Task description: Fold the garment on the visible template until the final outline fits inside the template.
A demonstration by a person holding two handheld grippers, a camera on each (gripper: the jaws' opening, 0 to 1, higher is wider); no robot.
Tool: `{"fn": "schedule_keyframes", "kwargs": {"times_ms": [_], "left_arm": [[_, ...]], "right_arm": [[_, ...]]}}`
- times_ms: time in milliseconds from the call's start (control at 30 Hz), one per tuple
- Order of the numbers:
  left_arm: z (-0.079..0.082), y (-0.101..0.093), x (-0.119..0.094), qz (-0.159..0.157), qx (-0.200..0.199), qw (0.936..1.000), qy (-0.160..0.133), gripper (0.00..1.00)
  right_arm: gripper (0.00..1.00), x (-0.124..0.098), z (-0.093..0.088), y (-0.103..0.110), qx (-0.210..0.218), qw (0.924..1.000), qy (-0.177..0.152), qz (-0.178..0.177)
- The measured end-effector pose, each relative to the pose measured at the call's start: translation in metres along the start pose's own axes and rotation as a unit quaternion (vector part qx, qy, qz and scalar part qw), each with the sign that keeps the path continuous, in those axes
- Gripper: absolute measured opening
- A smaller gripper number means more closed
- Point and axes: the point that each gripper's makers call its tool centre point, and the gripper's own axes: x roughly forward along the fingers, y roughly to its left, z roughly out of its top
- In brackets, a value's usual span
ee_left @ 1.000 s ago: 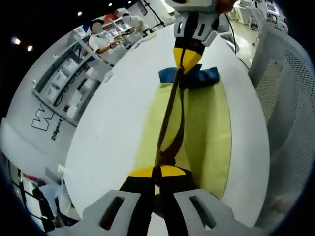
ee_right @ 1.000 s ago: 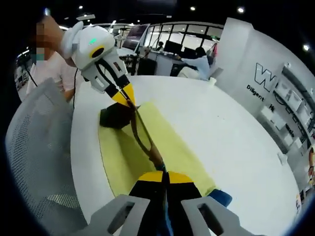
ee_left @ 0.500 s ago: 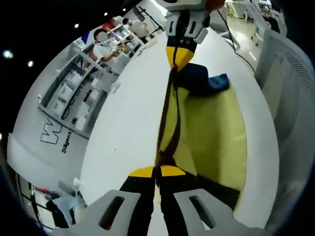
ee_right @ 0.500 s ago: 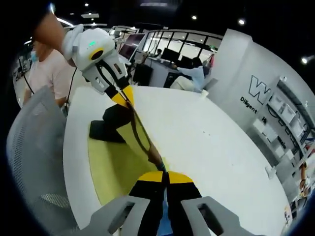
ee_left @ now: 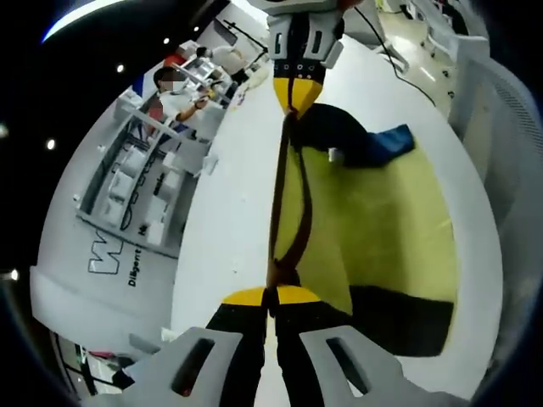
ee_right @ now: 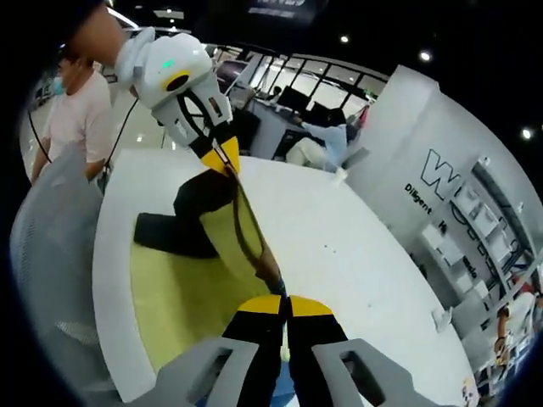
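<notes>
My left gripper at frame bottom pinching the dark garment edge, my right gripper likewise clamped on it, garment stretched taut between them above the yellow template, white table beneath

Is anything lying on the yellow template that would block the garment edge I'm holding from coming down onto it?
Nothing visible does. The yellow template carries just the garment itself; the left gripper and right gripper hold its taut edge above it.
</notes>
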Motion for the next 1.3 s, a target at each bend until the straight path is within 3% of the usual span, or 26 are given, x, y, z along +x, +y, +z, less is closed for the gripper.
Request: {"fn": "schedule_keyframes", "kwargs": {"times_ms": [267, 533, 667, 1300], "left_arm": [[0.004, 0.012, 0.006, 0.001, 0.013, 0.9999, 0.010, 0.01], [0.004, 0.021, 0.010, -0.002, 0.032, 0.9995, 0.007, 0.01], [0.002, 0.031, 0.016, 0.001, 0.033, 0.9994, 0.008, 0.01], [-0.026, 0.055, 0.062, -0.022, 0.009, 0.9995, 0.022, 0.01]], "right_arm": [[0.00, 0.004, -0.001, -0.014, -0.007, 0.9997, 0.017, -0.014], [0.00, 0.011, -0.005, -0.024, 0.021, 0.9993, 0.020, -0.026], [0.00, 0.017, -0.002, -0.035, 0.089, 0.9949, 0.015, -0.044], [0.00, 0.070, -0.012, -0.071, 0.111, 0.9916, 0.031, -0.058]]}}
